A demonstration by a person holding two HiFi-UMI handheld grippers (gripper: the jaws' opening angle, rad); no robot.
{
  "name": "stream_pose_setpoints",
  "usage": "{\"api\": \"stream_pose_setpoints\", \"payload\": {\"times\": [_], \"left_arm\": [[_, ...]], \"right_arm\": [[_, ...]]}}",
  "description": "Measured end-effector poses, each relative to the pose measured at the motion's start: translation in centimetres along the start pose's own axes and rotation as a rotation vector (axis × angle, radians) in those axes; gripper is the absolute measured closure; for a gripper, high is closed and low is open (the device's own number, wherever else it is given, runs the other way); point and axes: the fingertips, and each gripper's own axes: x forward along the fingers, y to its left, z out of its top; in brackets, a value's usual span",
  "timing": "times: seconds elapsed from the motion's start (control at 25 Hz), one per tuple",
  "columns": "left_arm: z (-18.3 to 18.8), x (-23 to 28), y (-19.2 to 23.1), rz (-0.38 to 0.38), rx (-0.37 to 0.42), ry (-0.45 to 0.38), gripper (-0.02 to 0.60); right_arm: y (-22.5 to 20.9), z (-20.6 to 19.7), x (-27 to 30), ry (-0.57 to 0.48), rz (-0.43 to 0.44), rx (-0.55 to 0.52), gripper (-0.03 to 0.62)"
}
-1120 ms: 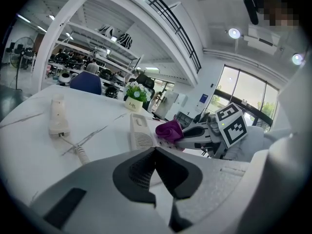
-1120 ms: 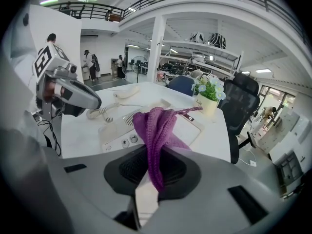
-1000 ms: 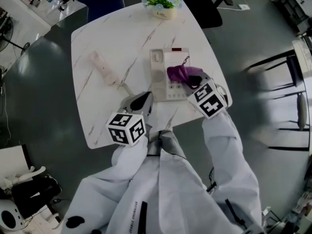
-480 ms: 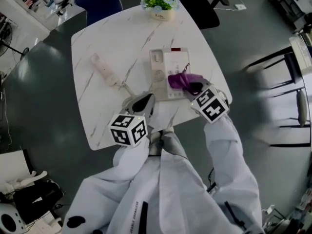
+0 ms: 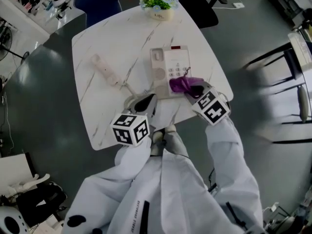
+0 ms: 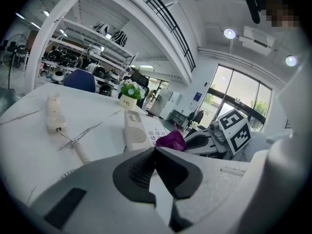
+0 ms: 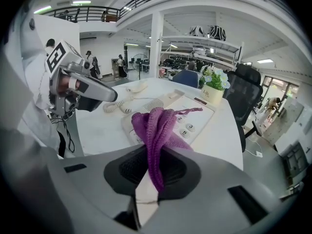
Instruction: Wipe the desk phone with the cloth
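Desk phone sits on my marble bench, handset lying off to its left, while my right hand-held gripper pinches the purple cloth against the keypad and my left hand-held gripper rests closed and empty near the phone's front edge.

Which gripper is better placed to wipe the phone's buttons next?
Right. The right gripper is shut on the purple cloth, right at the phone; the left gripper is shut, empty, beside it.
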Motion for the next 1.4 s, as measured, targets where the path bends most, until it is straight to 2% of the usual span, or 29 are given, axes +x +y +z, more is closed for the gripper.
{"api": "stream_pose_setpoints", "payload": {"times": [0.36,0.8,1.16,1.4], "left_arm": [[-0.4,-0.3,-0.3,-0.012,0.007,0.007,0.584],[0.5,-0.9,-0.1,-0.013,0.013,-0.014,0.584],[2.4,-2.5,-0.9,-0.033,0.086,-0.065,0.584],[4.7,-4.0,-0.9,-0.028,0.123,-0.137,0.584]], "right_arm": [[1.5,-1.0,-0.5,0.015,0.017,0.018,0.553],[3.2,-2.0,-0.7,0.010,0.045,0.088,0.553],[4.4,-1.1,-2.3,-0.153,0.092,0.282,0.554],[3.2,1.9,-5.5,-0.371,0.026,0.364,0.554]]}}
